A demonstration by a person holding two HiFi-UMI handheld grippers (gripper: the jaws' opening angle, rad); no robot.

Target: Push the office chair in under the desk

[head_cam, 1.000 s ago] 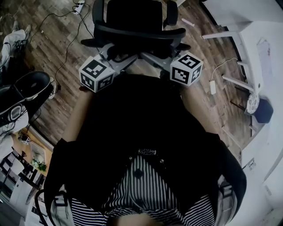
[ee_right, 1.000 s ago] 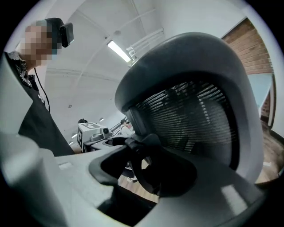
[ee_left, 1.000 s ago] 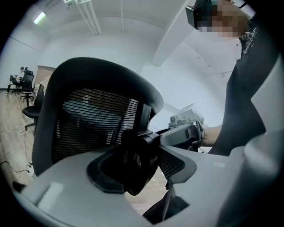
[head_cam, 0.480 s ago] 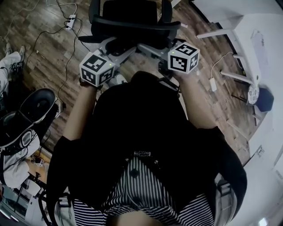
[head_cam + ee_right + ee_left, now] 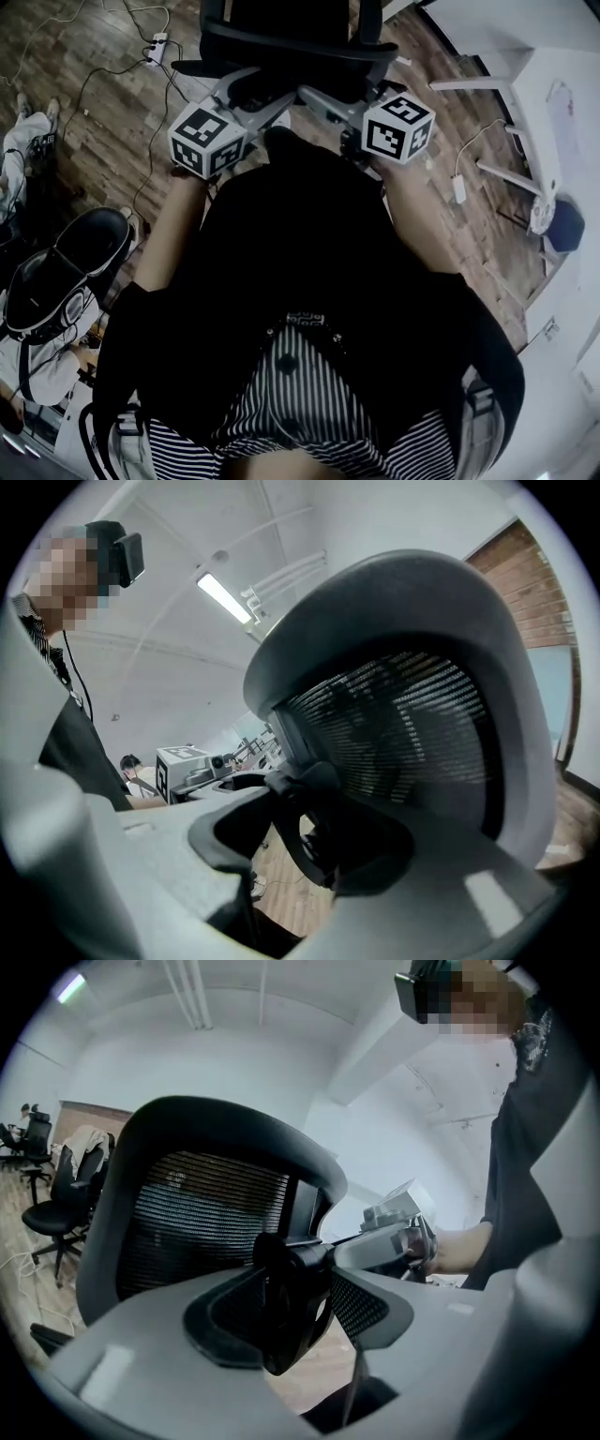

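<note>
Standing on wooden flooring [image 5: 66,122] is the office chair [image 5: 291,42].

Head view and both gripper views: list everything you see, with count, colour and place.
chair: one, black, top centre, mesh back facing the person
desk: one, white, top right
other chairs: at least two, black, far left
power strip: one, white, floor top left, cables attached
adapter: one, white, floor beside the desk
blue thing: one, dark, by the desk, kind unclear
light: one, white strip, ceiling
floor: brown wood planks
top: one, black, on the person
left gripper: one, grey, marker cube; fingers have just been closing, clamped on the chair's back
right gripper: one, grey, marker cube; fingers clamped on the chair's back
</note>
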